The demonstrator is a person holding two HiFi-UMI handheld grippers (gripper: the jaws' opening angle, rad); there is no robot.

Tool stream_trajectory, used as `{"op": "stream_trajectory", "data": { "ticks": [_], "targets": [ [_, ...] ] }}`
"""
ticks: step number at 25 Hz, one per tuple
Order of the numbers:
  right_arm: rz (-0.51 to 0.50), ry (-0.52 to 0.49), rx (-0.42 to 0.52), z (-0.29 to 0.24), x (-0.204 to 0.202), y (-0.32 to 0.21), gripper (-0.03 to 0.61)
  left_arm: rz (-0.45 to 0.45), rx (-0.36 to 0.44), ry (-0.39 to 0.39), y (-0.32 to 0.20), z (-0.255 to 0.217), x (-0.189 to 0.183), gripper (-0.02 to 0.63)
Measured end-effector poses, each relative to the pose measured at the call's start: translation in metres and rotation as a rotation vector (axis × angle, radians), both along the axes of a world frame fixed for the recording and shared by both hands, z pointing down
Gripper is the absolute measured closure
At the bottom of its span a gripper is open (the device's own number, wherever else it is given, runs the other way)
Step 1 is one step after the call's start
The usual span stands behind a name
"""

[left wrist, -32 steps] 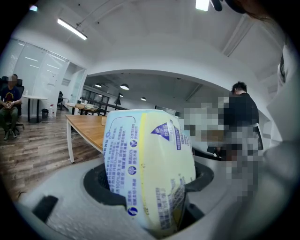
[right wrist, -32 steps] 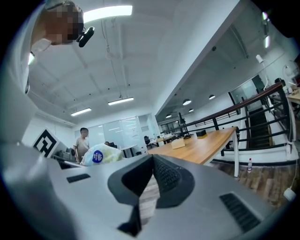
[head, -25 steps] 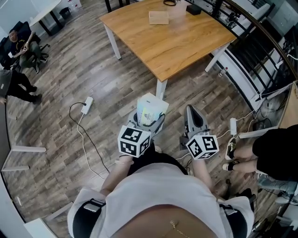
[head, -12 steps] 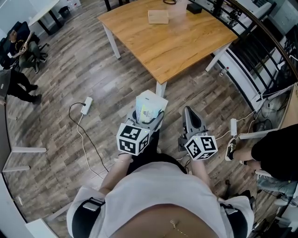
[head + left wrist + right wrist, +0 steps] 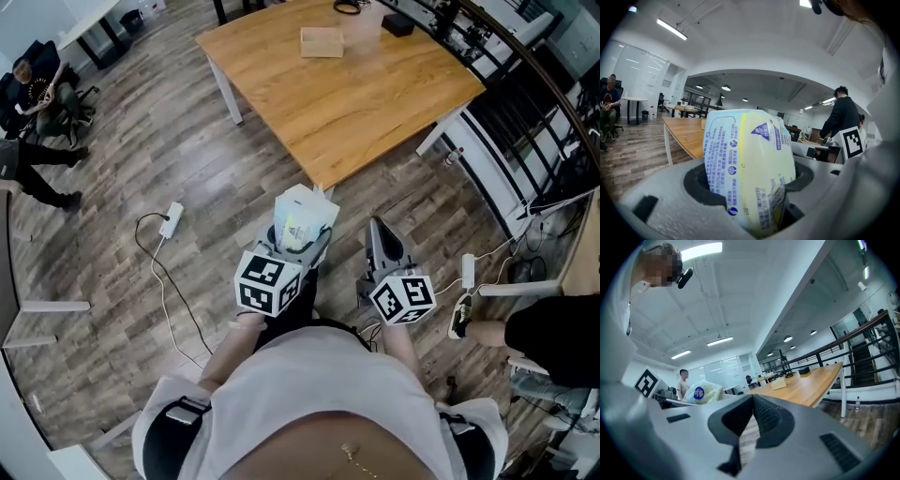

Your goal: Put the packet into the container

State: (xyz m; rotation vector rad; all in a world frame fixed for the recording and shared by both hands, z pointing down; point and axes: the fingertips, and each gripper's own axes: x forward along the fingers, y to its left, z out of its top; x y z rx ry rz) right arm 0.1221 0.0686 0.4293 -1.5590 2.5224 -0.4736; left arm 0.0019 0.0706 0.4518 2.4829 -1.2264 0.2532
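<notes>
My left gripper [image 5: 300, 236] is shut on a pale yellow and white packet [image 5: 302, 218] with blue print, held upright over the wood floor in front of my body. That packet [image 5: 747, 164] fills the left gripper view, wedged between the grey jaws of the left gripper [image 5: 751, 190]. My right gripper [image 5: 382, 227] hangs beside it, shut and empty; in its own view the right gripper [image 5: 752, 401] has its ribbed pads meeting at the tip, with the packet [image 5: 703, 392] off to the left. A small tan box [image 5: 322, 41] lies on the far part of the wooden table [image 5: 356, 103].
A white power strip [image 5: 170, 221] and its cable lie on the floor at left. Seated people [image 5: 37, 89] are at far left. A person in black [image 5: 553, 337] stands at right. A black railing [image 5: 525, 84] runs behind the table, with dark items [image 5: 397, 23] at its back edge.
The table's near corner has come slightly closer to me and the floor has slid back. Both grippers keep their hold and stance, and the packet stays in the left one.
</notes>
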Motion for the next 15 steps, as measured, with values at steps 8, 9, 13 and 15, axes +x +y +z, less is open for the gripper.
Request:
{"op": "stream_trajectory", "data": {
  "ticks": [8,9,13,15],
  "targets": [
    [0.011,0.001,0.002,0.002,0.009,-0.057,0.566,0.015,0.002,-0.013,-0.058,0.008,0.005,0.281],
    [0.015,0.002,-0.001,0.002,0.011,-0.065,0.566,0.015,-0.003,-0.011,-0.066,0.009,0.006,0.281],
    [0.017,0.006,-0.014,0.003,0.014,-0.096,0.566,0.019,-0.019,-0.006,-0.097,0.010,0.009,0.281],
    [0.014,0.007,-0.019,0.003,0.013,-0.112,0.566,0.021,-0.024,-0.004,-0.113,0.010,0.009,0.281]
  ]
}}
